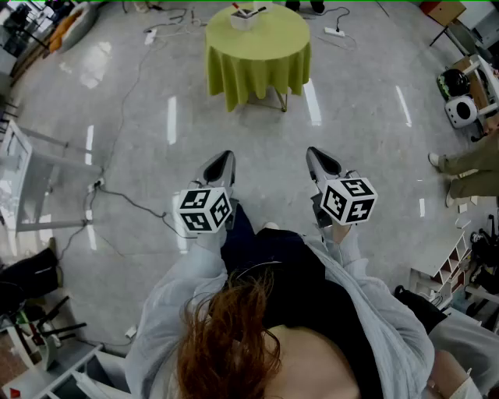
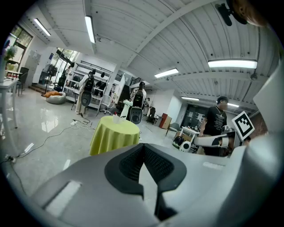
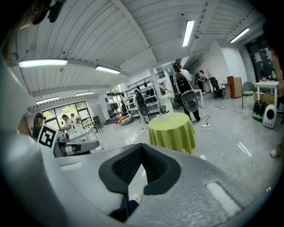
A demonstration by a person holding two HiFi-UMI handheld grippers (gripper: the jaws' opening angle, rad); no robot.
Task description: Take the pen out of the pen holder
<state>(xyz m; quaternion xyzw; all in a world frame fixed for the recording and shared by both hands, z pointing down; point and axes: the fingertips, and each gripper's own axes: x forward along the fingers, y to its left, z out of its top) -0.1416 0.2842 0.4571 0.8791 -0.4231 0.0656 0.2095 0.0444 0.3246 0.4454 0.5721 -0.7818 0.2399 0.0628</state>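
Observation:
A small white pen holder (image 1: 245, 15) with dark pens in it stands on a round table under a yellow-green cloth (image 1: 258, 48), far ahead of me across the floor. The left gripper view shows the holder (image 2: 116, 118) on the table (image 2: 113, 134), and the right gripper view shows the holder (image 3: 163, 117) on the table (image 3: 172, 131). My left gripper (image 1: 225, 162) and right gripper (image 1: 315, 158) are held side by side at waist height, pointing toward the table and well short of it. Both are shut with nothing between the pads (image 2: 133, 160) (image 3: 153, 165).
Cables and a power strip (image 1: 334, 32) lie on the grey floor around the table. A white rack (image 1: 31, 181) stands at the left. A person's legs (image 1: 468, 167) and shelves with gear are at the right. Another person in a black shirt (image 2: 216, 127) stands to the right.

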